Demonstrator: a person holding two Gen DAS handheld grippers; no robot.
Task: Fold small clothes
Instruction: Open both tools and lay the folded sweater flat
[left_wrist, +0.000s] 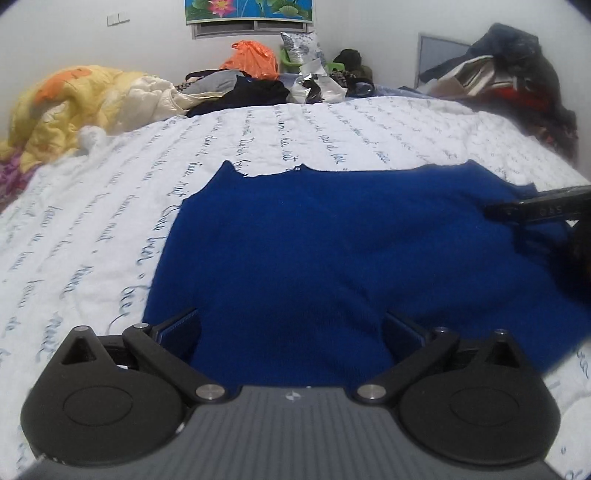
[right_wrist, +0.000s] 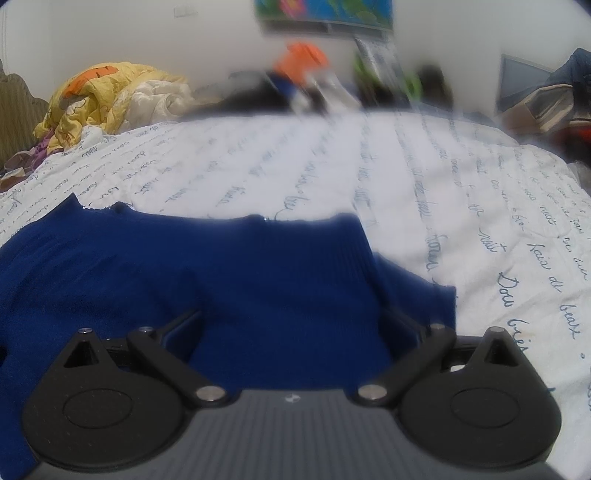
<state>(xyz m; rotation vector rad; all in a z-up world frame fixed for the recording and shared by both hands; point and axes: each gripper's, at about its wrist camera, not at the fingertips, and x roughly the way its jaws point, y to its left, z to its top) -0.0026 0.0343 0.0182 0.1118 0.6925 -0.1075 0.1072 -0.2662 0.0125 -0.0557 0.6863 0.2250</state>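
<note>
Both pairs of fingers stand spread wide with only cloth showing in the gap, so neither grips anything. The left gripper (left_wrist: 291, 332) hangs low over the near hem of the deep-blue knitted garment (left_wrist: 332, 240), its left finger close to the garment's left edge and its right finger further in over the knit. That placing suits taking the near-left corner for a fold. The right gripper (right_wrist: 291, 328) sits the same way at the other side: its right finger lies beside a loose flap at the garment's right edge, its left finger over the body. In the left wrist view one of its dark fingers reaches in from the right, over the knit.

The garment lies spread flat on the white quilted bedspread with blue script (left_wrist: 92, 221), neckline away from the fingers, probably so both near corners can be lifted together. Well beyond the fingers, a crumpled yellow quilt (left_wrist: 66, 107) and piled clothes (left_wrist: 258, 88) crowd the far edge of the bed.
</note>
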